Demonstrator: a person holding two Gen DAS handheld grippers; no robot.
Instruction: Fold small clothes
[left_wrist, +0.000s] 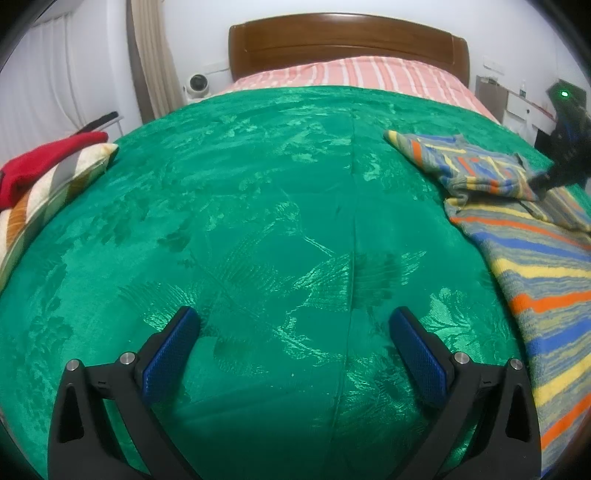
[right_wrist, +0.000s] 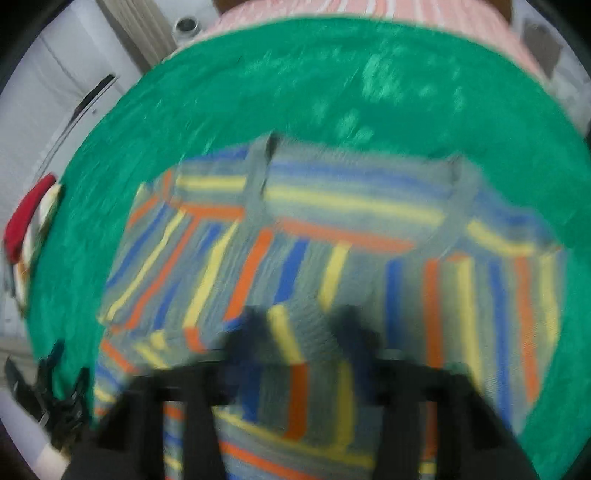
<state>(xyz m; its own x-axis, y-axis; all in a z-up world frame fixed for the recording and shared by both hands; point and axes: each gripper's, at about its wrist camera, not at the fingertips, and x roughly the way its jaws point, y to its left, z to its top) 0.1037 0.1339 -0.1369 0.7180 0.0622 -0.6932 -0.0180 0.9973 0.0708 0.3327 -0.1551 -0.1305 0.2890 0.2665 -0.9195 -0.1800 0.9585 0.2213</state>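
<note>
Bed (left_wrist: 258, 221) fills both views, covered with a shiny green patterned spread; pink striped bedding (left_wrist: 351, 74) and a brown wooden headboard (left_wrist: 347, 40) at the far end. Striped knit garment (left_wrist: 535, 266), bands of grey, blue, yellow and orange, lies on the right side of the bed, its far part folded over on itself into a thicker bundle. In the right wrist view, badly blurred, the same garment (right_wrist: 332, 240) spreads across the middle of the spread with two grey straps at its far edge. Striped cushion (left_wrist: 44, 199) at the left edge of the bed, a red cloth (left_wrist: 40, 162) on top of it. Left tongs (left_wrist: 295, 332) held over bare green spread, near side, jaws wide apart, nothing between the blue pads. Right tongs (right_wrist: 303, 332) pointing steeply down onto the garment, jaws drawn in on a raised ridge of the knit fabric; seen from the left view, the right tongs (left_wrist: 543, 182) meet the near edge of the folded bundle. Small white round device (left_wrist: 197, 86) stands by the wall, far left of the headboard.
</note>
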